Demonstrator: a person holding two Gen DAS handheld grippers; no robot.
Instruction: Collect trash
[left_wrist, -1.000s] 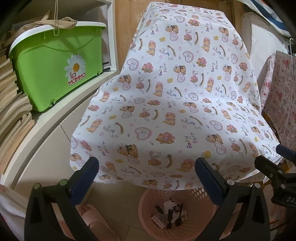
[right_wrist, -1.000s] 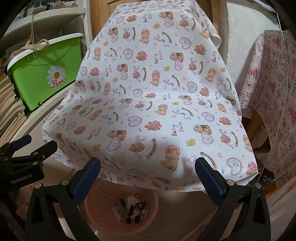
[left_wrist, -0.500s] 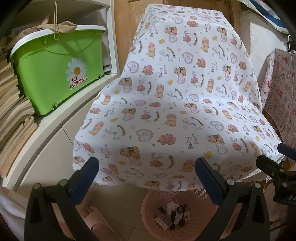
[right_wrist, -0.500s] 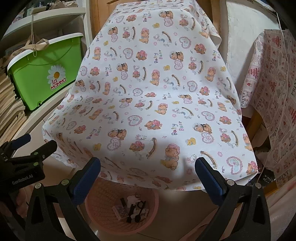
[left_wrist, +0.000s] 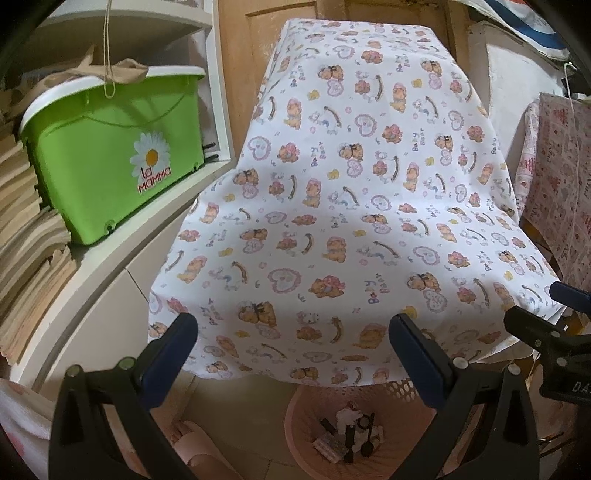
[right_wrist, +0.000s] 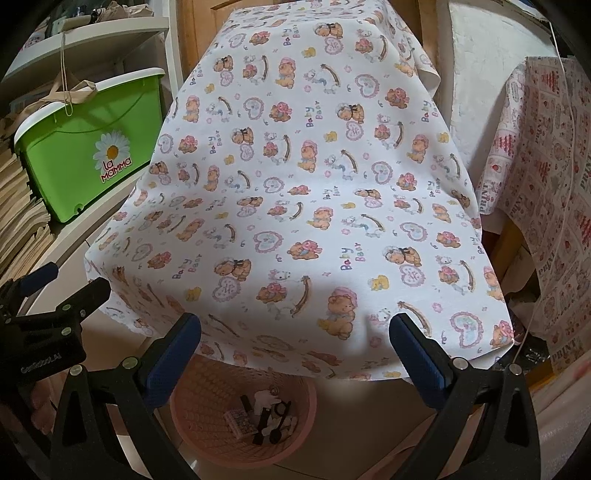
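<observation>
Left gripper (left_wrist: 291, 354): you hold it wide open, empty, level, aimed over the tabletop edge.
Right gripper (right_wrist: 295, 354): likewise spread wide, nothing held.
Change: in the past second, you've eased both slightly back; no pickup started.
Basket (right_wrist: 306, 413): at 6 o'clock, under the edge, trash (right_wrist: 266, 413) already inside.
Tabletop (left_wrist: 351, 203): 12 o'clock, no trash visible.
</observation>
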